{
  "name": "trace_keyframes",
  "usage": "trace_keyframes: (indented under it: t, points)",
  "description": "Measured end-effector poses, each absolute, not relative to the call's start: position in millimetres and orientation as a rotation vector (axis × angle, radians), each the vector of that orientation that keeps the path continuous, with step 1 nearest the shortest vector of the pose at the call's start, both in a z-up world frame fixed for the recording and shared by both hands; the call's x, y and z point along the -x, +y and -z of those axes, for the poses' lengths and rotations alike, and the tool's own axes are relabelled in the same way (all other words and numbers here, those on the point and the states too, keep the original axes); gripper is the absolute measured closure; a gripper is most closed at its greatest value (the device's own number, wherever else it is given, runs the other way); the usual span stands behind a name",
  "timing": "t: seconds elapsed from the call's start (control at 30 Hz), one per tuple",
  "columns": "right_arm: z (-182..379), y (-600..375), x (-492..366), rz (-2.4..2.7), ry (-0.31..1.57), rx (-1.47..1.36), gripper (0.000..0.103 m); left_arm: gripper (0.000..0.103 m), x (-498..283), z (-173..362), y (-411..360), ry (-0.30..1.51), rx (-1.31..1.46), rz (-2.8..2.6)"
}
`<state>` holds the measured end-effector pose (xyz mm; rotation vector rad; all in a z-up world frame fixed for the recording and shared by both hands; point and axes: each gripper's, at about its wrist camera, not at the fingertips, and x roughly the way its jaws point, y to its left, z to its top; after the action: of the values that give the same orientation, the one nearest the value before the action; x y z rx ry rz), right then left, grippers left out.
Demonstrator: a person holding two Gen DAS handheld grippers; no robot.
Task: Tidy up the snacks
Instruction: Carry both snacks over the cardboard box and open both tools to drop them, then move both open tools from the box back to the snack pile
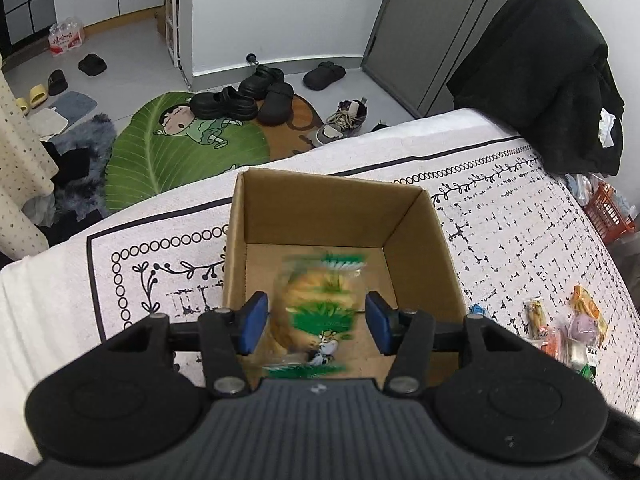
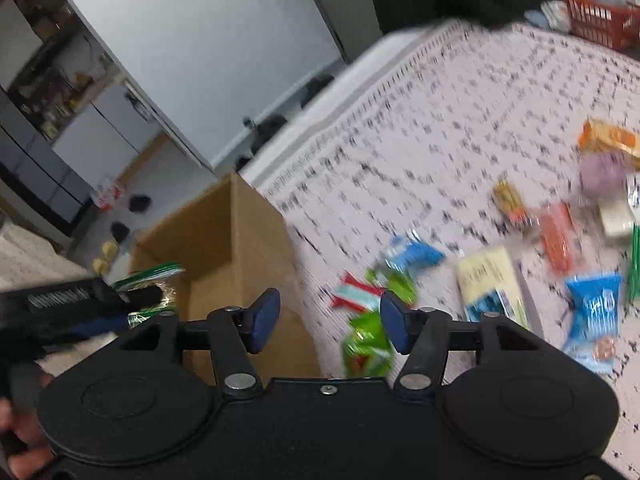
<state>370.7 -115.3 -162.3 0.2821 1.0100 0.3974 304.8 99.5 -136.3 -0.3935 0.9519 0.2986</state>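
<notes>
My left tongs (image 1: 316, 322) hang wide apart over the box (image 1: 332, 208) — the bread pack (image 1: 320, 304) drops inside. My right tongs (image 2: 328, 318), wide and empty, must next grab a green snack (image 2: 366, 346) on the bed.

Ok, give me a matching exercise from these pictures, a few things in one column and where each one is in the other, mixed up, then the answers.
Things:
1. green-and-clear bread packet
2. cardboard box
3. black garment
4. blue snack packet

Places:
A. draped at the far right corner of the cloth
B. over the open box, between the left tool's spread fingers
C. on the patterned cloth, among loose snacks to the right of the box
D. standing open near the cloth's edge

Pairs: 1-B, 2-D, 3-A, 4-C
</notes>
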Motion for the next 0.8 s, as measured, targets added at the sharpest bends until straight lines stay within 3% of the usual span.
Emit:
trace_keyframes:
  t: [0.23,0.43,0.53,0.8]
  points:
    - [192.5,-111.7,-374.9,-0.357,1.131,-0.272,0.049,0.040,-302.3,130.9,105.3,0.938,0.401,-0.315]
    - [195.7,-114.1,-374.7,-0.375,1.155,-0.297,0.060,0.037,-299.3,125.0,109.3,0.933,0.395,-0.336]
    - [195.7,-116.0,-375.3,-0.365,1.161,-0.298,0.076,0.036,-296.7,122.2,110.9,0.931,0.382,-0.346]
    - [203.1,-104.4,-368.5,-0.370,1.199,-0.223,0.080,0.036,-284.2,115.6,120.1,0.935,0.379,-0.390]
